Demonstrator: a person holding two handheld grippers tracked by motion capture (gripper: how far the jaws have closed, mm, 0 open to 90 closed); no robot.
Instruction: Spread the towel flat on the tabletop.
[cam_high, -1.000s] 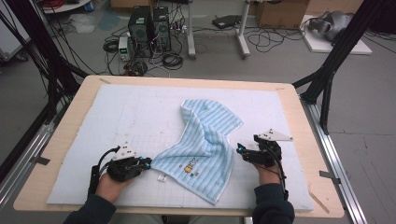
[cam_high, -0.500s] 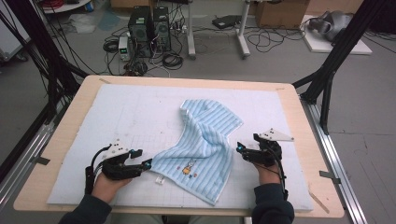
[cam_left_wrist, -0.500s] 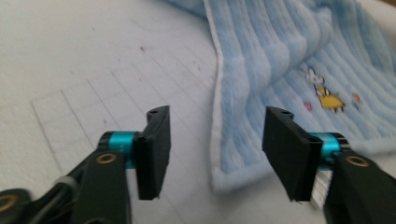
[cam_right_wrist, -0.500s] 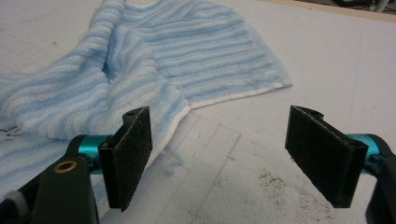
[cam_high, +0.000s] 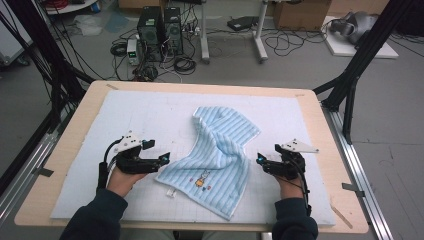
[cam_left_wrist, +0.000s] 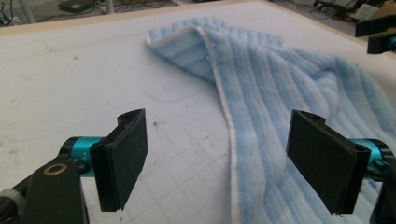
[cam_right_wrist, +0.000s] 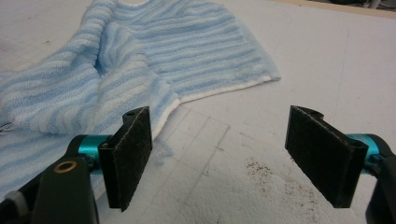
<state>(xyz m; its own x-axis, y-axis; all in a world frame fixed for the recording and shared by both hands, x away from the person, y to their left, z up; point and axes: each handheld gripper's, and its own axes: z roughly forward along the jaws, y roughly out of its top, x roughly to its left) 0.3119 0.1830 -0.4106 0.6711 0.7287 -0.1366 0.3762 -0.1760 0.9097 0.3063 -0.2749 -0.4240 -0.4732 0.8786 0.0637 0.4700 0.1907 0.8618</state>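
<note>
Left gripper (cam_high: 162, 159) just let go of the striped towel (cam_high: 220, 160), jaws spread and backed off. Right gripper (cam_high: 259, 160) jaws spread too. Towel lies rumpled mid-desk, still needing flattening.

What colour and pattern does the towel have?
The towel is light blue with paler stripes and a white edge; the right gripper view shows it best.

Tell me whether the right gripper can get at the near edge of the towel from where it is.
Probably yes: the right gripper sits open just beside the towel, its white hem lying flat on the mat with nothing between.
</note>
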